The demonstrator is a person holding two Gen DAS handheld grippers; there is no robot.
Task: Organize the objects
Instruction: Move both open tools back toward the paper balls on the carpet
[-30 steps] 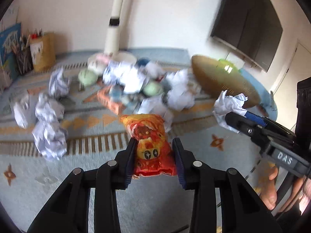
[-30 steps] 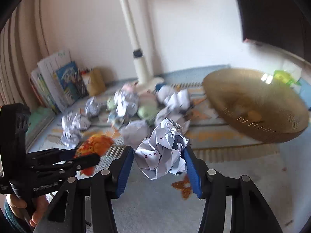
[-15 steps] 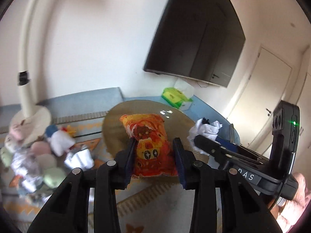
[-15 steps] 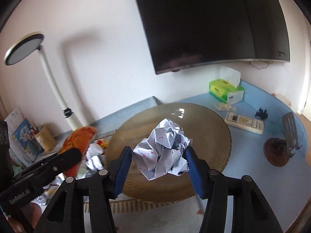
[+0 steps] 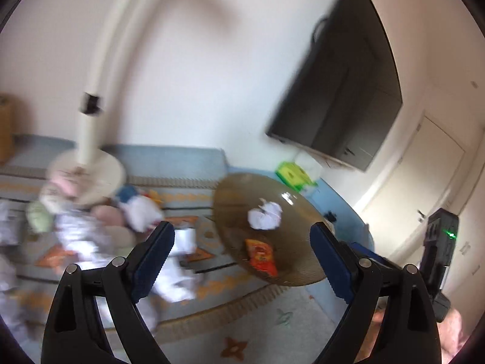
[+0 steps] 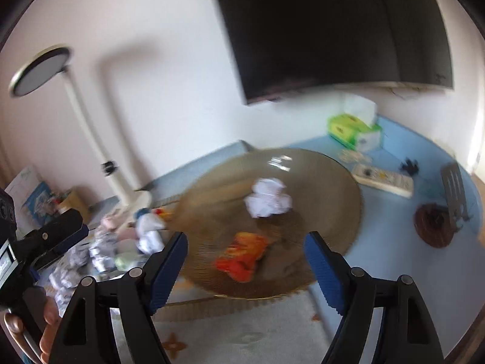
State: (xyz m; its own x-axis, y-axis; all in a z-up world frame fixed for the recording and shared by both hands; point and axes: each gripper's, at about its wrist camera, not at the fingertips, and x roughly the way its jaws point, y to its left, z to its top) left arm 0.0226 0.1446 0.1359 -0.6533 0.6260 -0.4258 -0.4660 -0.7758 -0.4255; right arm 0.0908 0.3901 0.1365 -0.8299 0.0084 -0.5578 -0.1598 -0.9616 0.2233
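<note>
A round brown woven tray [image 5: 236, 212] [image 6: 327, 188] lies on the table. An orange snack packet [image 5: 260, 254] [image 6: 242, 254] and a crumpled white paper ball [image 5: 265, 215] [image 6: 268, 198] lie in it. My left gripper [image 5: 242, 248] is open and empty, back from the tray's near edge. My right gripper [image 6: 245, 261] is open and empty above the tray's near edge. The left gripper also shows at the left of the right wrist view [image 6: 57, 236]. Both views are blurred.
A pile of crumpled paper balls and small soft items [image 5: 91, 221] [image 6: 121, 242] lies left of the tray around a white lamp base [image 5: 91, 173]. A green tissue box [image 6: 354, 127], a remote [image 6: 382, 179] and a dark round coaster [image 6: 433, 227] lie to the right.
Both grippers have opened. The snack packet and the paper ball have left the jaws and now lie in the tray. Both grippers have drawn back from the tray.
</note>
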